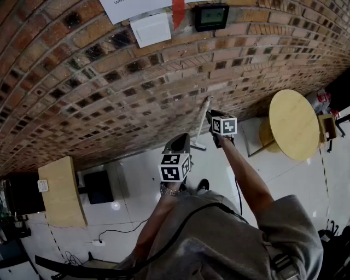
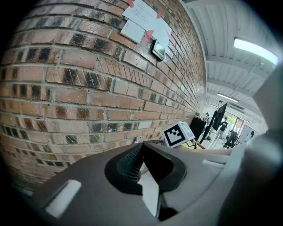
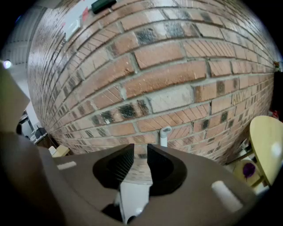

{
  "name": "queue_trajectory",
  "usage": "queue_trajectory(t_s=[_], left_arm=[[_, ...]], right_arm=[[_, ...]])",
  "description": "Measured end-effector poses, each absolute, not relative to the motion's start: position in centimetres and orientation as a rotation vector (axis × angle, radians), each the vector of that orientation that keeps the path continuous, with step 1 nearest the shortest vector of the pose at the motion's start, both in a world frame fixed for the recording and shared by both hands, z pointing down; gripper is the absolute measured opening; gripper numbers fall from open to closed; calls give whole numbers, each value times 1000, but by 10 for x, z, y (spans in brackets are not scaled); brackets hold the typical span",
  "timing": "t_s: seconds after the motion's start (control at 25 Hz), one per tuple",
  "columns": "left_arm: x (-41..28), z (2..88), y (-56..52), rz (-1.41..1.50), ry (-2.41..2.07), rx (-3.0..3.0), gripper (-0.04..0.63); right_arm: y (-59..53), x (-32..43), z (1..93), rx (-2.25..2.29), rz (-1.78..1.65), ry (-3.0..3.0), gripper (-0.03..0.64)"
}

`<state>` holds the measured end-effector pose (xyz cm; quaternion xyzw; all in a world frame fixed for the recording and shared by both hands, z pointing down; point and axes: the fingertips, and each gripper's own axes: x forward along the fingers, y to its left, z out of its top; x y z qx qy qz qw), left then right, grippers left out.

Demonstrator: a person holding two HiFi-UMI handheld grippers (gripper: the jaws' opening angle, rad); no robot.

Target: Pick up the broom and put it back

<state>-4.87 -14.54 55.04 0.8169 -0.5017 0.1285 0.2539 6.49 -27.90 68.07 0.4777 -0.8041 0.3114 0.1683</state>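
Note:
The broom [image 1: 203, 123] leans upright against the brick wall, its white handle running down to a small head on the pale floor. In the right gripper view the handle's white top [image 3: 165, 135] stands just beyond the jaws, against the bricks. My right gripper [image 1: 211, 116] hovers right beside the handle; the right gripper [image 3: 136, 164] has its jaws a little apart, with only wall showing in the gap. My left gripper [image 1: 180, 138] hangs lower and to the left, away from the broom. The left gripper [image 2: 139, 155] has its tips together and holds nothing.
A round yellow table [image 1: 292, 123] stands to the right near the wall. A wooden cabinet [image 1: 60, 191] and a black box [image 1: 98, 187] are at the left. Papers [image 1: 150, 27] and a black device [image 1: 212, 16] hang on the wall. A cable [image 1: 109, 232] lies on the floor.

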Motion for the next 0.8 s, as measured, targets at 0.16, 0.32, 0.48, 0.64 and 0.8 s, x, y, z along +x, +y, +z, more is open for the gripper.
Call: queue_trajectory(t_s=[0.16, 0.32, 0.48, 0.64, 0.8], left_arm=[[-60, 560, -150, 365, -1385, 2179, 3], [-73, 566, -151, 372, -1424, 2136, 3], [-88, 575, -147, 390, -1460, 2081, 3], [-100, 581, -142, 405, -1482, 2041, 3], [-111, 583, -142, 417, -1502, 2024, 3]], right_arm=[[-311, 77, 731, 1333, 914, -2157, 95], [-338, 83, 773, 1281, 922, -2070, 121], [-361, 81, 800, 1248, 921, -2020, 129], [-382, 77, 812, 1252, 884, -1973, 130], [-390, 83, 813, 1364, 890, -1905, 98]])
